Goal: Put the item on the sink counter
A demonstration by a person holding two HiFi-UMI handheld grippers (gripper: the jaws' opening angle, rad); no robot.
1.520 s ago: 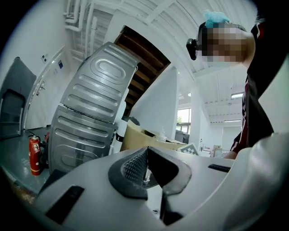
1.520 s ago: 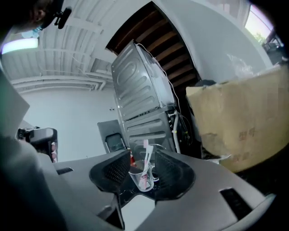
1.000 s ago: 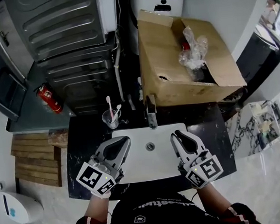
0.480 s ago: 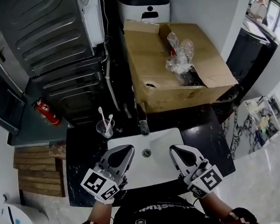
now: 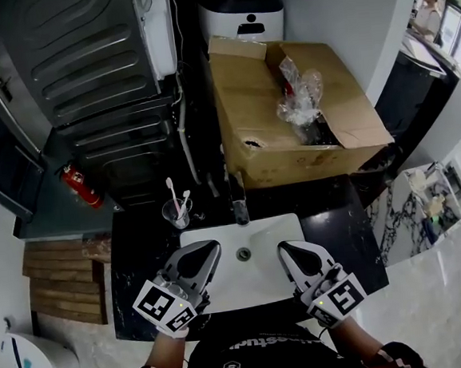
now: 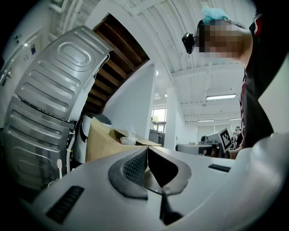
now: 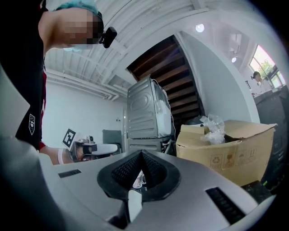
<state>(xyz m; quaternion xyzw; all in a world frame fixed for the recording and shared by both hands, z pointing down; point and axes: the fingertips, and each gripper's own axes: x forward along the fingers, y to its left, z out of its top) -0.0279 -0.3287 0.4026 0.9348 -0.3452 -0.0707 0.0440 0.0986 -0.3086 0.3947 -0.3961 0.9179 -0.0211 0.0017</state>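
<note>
Reaching has not begun: this looks like the very start of the task, before any pick-up. In the head view the left gripper (image 5: 198,254) and the right gripper (image 5: 294,252) hang side by side in the lower middle of the frame, over the near edge of the white sink (image 5: 259,279) set in a black surface (image 5: 347,233). Neither carries anything. Which item is meant cannot be told for sure. A likely one is the plastic-wrapped bundle (image 5: 301,93) in the open cardboard box (image 5: 258,137) at upper centre, well apart from both grippers. A cup (image 5: 177,213) with toothbrushes already stands on the surface left of the tap (image 5: 239,204).

In the left gripper view the jaws meet at their tips with nothing between them. The box shows beyond, at centre left.

In the right gripper view the jaws are fully together and empty. The small pale thing in the gap behind the tips seems to be the far-off cup, not something gripped.

The next move, as a judgement, calls for spreading one pair of jaws and carrying it up toward the box.
</note>
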